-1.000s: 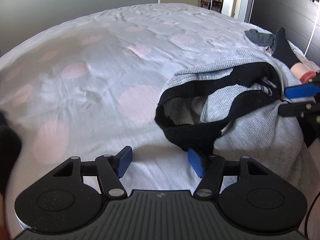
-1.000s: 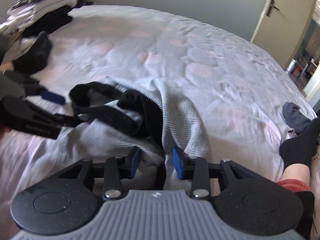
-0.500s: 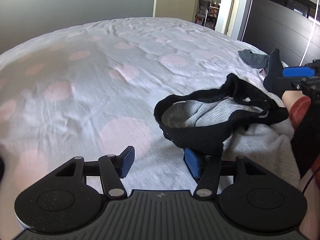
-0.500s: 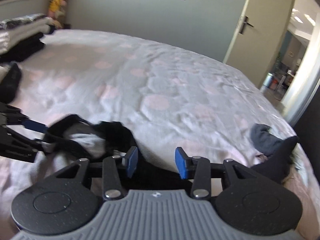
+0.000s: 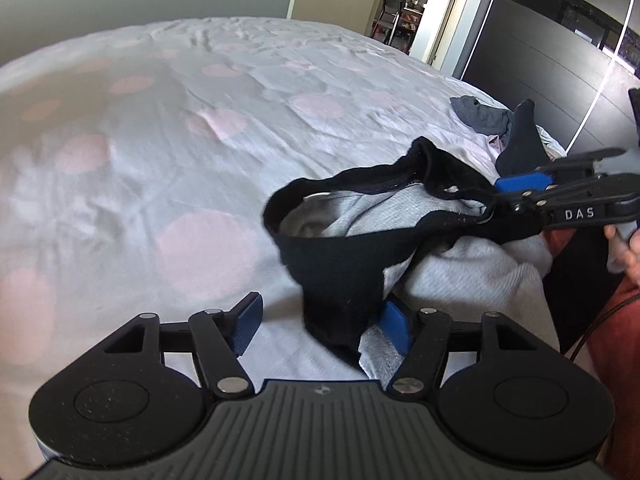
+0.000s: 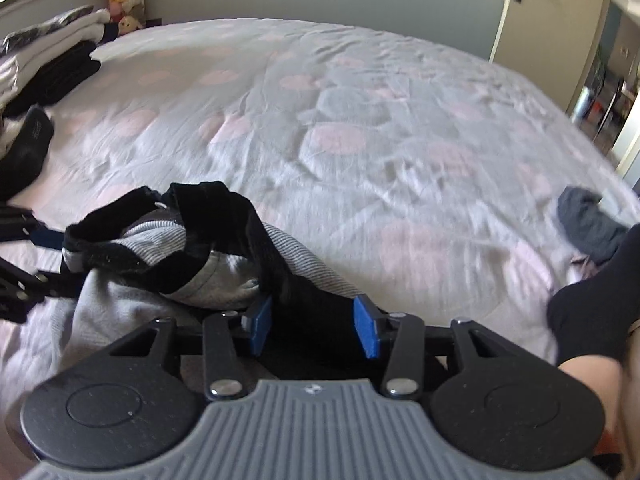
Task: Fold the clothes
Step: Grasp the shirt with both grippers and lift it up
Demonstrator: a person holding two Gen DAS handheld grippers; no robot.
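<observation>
Two claws work over a bed [image 5: 168, 128] whose pale sheet carries pink spots; between them lies a rumpled grey garment [image 5: 472, 272] with a black garment [image 5: 340, 268] draped across it, both near the person's edge of the bed. The left claw [image 5: 320, 318] stands wide open, its blue pads well apart; a fold of the black garment hangs down just inside its right pad [image 5: 394, 326], touching or nearly touching it, and nothing is pinched. In the left wrist view the right claw [image 5: 506, 196] comes in from the right and meets the far end of the black garment at a thin strap; whether it pinches the strap there I cannot tell. From its own camera the right claw [image 6: 314, 330] shows its pads parted with black cloth lying in the gap; the pads do not press on it, so it reads as open. The black garment [image 6: 224, 232] forms a loose loop over the grey garment [image 6: 132, 308] in that view; the left claw [image 6: 28, 248] appears at the left edge, partly cut off. Farther off, a dark grey sock [image 6: 588, 224] lies by the right edge of the bed, and stacked folded clothes [image 6: 52, 56] sit at the far left corner; a leg in a black sock [image 6: 592, 312] rests at the right.
</observation>
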